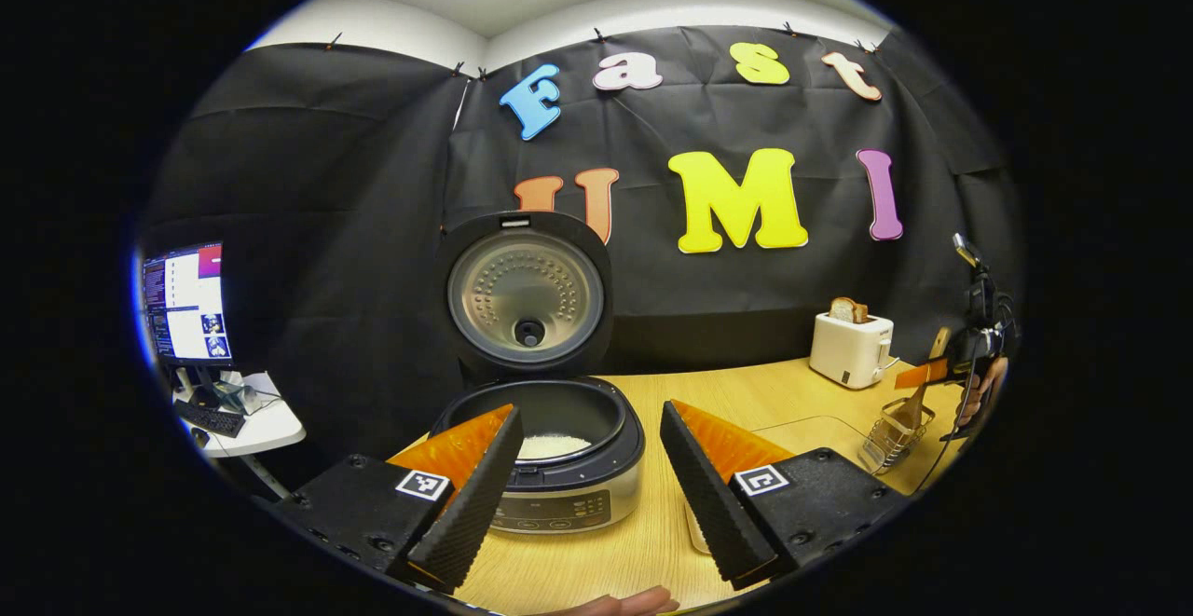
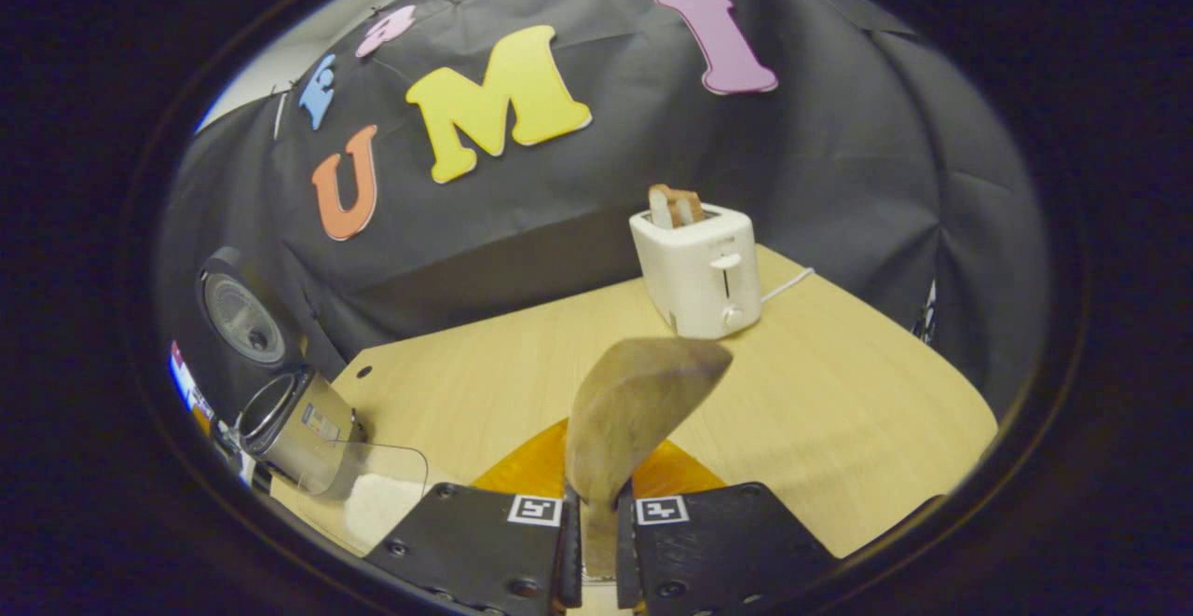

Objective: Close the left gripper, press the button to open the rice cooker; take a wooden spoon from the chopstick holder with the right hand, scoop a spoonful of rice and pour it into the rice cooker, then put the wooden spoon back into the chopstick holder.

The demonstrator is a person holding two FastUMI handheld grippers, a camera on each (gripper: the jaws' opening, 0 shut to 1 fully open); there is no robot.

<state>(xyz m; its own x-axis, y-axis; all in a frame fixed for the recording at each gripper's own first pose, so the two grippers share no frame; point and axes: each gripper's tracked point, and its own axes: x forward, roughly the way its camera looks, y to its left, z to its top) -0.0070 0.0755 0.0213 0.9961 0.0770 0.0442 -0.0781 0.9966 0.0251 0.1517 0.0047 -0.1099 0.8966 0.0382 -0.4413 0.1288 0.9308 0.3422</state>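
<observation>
R gripper [image 2: 596, 527] clamped on spoon [image 2: 634, 411]; L gripper [image 1: 587, 495] apart.
Keep spoon level w/ firm grip, swing to rice [image 2: 380, 504] beside cooker [image 1: 550, 448].

A white plastic two-slot toaster [image 1: 850, 348] holding brown bread slices [image 1: 848, 309] stands at three o'clock on the pale wooden table [image 1: 746, 392]; a lit monitor [image 1: 185, 304] sits at nine o'clock.
</observation>
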